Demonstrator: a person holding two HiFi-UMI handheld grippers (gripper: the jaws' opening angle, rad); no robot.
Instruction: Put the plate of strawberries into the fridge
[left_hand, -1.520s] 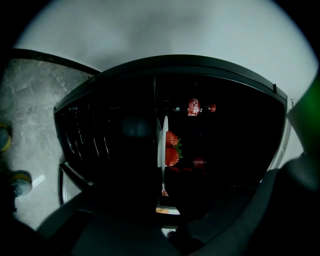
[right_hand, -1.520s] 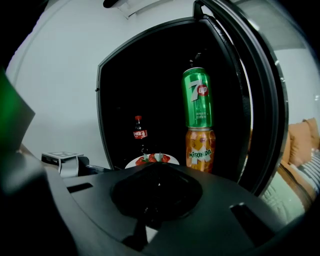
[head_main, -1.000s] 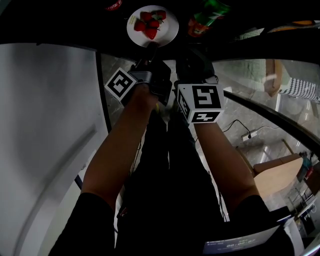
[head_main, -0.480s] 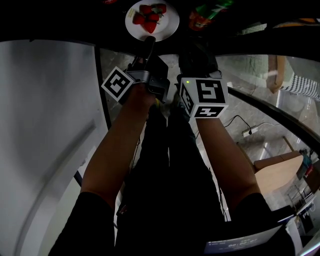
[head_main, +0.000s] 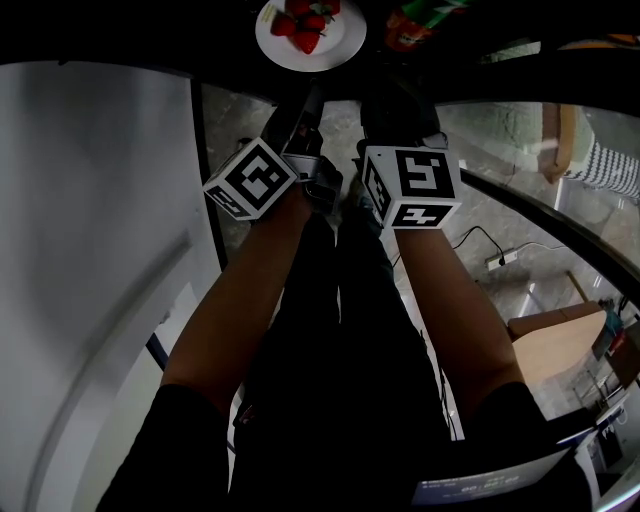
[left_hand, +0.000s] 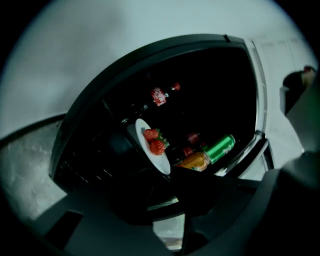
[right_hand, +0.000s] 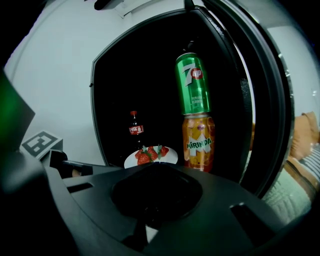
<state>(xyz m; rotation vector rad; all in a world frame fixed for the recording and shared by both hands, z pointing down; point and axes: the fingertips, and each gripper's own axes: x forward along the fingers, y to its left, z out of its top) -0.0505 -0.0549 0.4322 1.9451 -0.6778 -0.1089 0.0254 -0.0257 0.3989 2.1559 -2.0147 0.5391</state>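
Observation:
A white plate (head_main: 338, 42) carrying strawberries (head_main: 305, 20) sits at the top of the head view, just inside the dark fridge opening (left_hand: 210, 100). My left gripper (head_main: 311, 86) reaches up to the plate's near rim and is shut on it. In the left gripper view the plate (left_hand: 159, 161) is seen edge-on and tilted, with strawberries (left_hand: 154, 141) on it, right at the jaw tips (left_hand: 170, 176). My right gripper (head_main: 396, 96) hangs beside it, shut and holding nothing. From the right gripper view the plate (right_hand: 168, 156) shows low in the fridge, just past the gripper (right_hand: 156, 172).
A green can (right_hand: 192, 85) stands above an orange can (right_hand: 198, 142) on the fridge's right side, close to the plate. A cola bottle (right_hand: 134, 130) stands deeper inside. A white wall (head_main: 90, 250) lies to the left, and the person's legs are below the grippers.
Both grippers have moved forward towards the fridge. The plate, carried by the left gripper, has gone further into the dark opening.

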